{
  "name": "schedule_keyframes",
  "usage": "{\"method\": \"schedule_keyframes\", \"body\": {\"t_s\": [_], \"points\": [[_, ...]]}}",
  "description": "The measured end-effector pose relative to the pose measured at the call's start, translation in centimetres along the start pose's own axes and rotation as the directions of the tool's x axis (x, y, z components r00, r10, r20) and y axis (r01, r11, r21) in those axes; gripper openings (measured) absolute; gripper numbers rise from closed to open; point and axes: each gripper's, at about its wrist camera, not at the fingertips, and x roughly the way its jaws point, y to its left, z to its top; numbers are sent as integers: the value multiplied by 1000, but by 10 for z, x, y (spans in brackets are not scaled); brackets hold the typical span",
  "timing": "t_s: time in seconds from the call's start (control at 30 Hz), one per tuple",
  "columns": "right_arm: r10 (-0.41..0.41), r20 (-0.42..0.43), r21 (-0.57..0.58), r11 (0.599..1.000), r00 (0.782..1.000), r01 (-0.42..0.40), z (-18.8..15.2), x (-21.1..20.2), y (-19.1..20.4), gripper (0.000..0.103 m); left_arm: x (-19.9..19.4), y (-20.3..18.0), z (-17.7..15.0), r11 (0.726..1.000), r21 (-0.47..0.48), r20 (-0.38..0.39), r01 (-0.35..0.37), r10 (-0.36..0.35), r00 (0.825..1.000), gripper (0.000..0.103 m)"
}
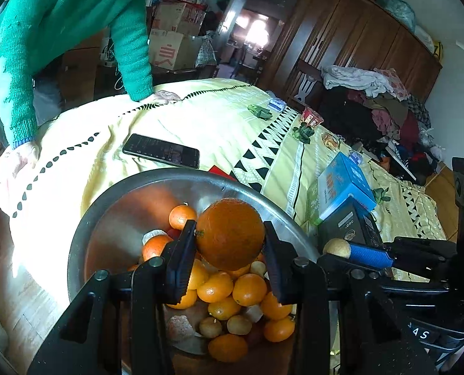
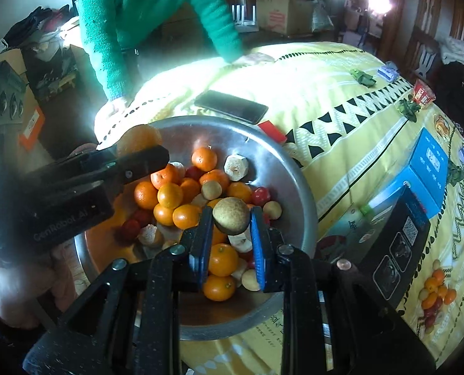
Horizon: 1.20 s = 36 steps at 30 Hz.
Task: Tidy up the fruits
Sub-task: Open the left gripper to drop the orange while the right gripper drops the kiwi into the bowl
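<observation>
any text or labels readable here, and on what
"GenRobot.AI" on the body of the left claw.
"360°", upside down, on the black box.
"AS", partly cut off, on the right claw body.
Large red character on the cardboard box, not fully legible.
Print on the blue box is too blurred to read.

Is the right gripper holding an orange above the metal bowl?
No, the right gripper is shut on a small tan-brown fruit above the metal bowl; the large orange sits in the left gripper.
</observation>
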Motion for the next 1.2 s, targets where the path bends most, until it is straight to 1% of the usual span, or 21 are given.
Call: {"method": "schedule_keyframes", "body": {"t_s": [0.73, 0.77, 0.83, 0.87, 0.9, 0.97, 1.07, 1.1, 1.2], "points": [[14, -39, 11, 1000, 999, -14, 2, 16, 3, 24, 14, 7, -11, 1000, -21, -53, -7, 6, 999, 42], [16, -41, 12, 1000, 999, -15, 2, 16, 3, 24, 15, 7, -11, 1000, -22, -54, -8, 7, 999, 43], [20, -44, 17, 1000, 999, -19, 2, 18, 3, 24, 14, 8, -10, 1000, -25, -51, -8, 7, 999, 49], [20, -44, 17, 1000, 999, -19, 1, 18, 2, 24, 13, 8, -10, 1000, -26, -48, -9, 7, 999, 58], [19, -42, 17, 1000, 999, -18, 1, 18, 2, 24, 13, 7, -9, 1000, -25, -45, -8, 7, 999, 64], [18, -41, 17, 1000, 999, -17, 1, 18, 2, 24, 12, 6, -9, 1000, -25, -41, -12, 11, 999, 69], [17, -42, 17, 1000, 999, -16, 1, 18, 3, 24, 13, 8, -8, 999, -29, -44, -14, 12, 999, 72], [16, -42, 16, 1000, 999, -15, 1, 19, 3, 24, 13, 8, -9, 999, -32, -44, -16, 14, 999, 76], [13, -38, 17, 1000, 999, -12, 1, 17, 2, 24, 11, 9, -8, 999, -42, -35, -22, 21, 999, 83]]}}
